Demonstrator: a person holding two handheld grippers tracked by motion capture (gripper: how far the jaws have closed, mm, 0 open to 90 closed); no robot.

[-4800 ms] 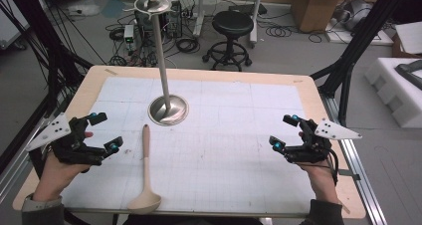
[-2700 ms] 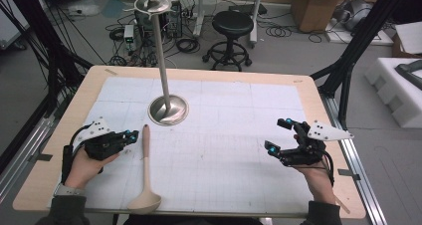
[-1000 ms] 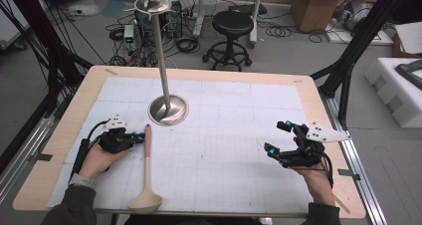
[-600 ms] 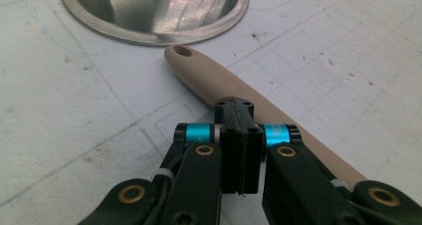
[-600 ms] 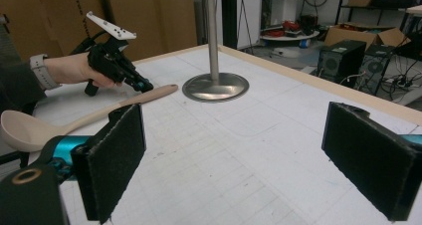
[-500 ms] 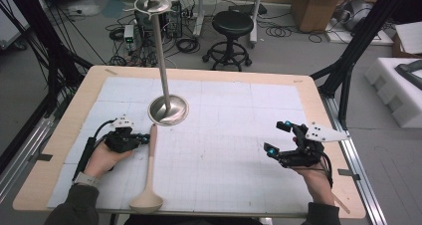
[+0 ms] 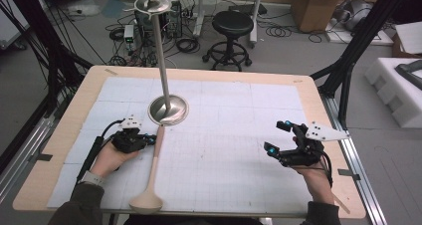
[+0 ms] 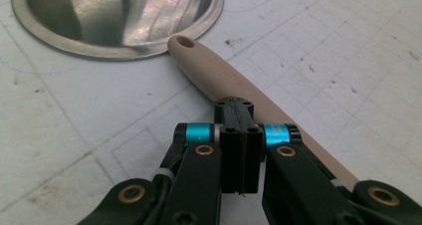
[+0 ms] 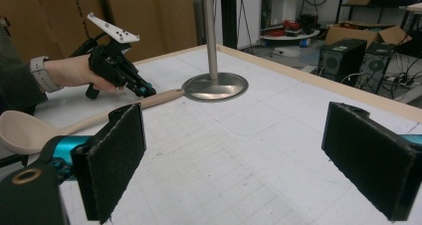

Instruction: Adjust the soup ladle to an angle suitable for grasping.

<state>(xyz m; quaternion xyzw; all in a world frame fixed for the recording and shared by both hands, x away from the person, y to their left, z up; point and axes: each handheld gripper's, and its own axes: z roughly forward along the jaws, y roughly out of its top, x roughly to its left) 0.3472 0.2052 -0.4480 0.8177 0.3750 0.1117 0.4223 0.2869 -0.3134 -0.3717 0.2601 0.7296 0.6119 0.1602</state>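
A beige wooden spoon (image 7: 155,158) lies on the white grid mat, bowl near the front edge, and its handle end (image 8: 185,42) reaches the rim of the metal stand's round base (image 7: 169,109). My left gripper (image 7: 149,138) is shut with nothing between its jaws. Its closed tips (image 8: 234,105) press against the side of the spoon handle (image 8: 234,75). In the right gripper view the left gripper (image 9: 144,90) sits at the handle (image 9: 99,118). My right gripper (image 7: 276,136) stands open over bare mat at the right, its pads (image 9: 112,155) wide apart and empty.
The stand's tall pole (image 7: 160,46) rises from its base (image 9: 215,85) at the table's back centre. The wooden table edge (image 7: 348,185) runs close to the right hand. Beyond the table are a black stool (image 7: 230,31), cardboard boxes and cables on the floor.
My left gripper moved right, against the spoon handle, and swung the handle's far end right, toward the stand's base. The right gripper stayed still.
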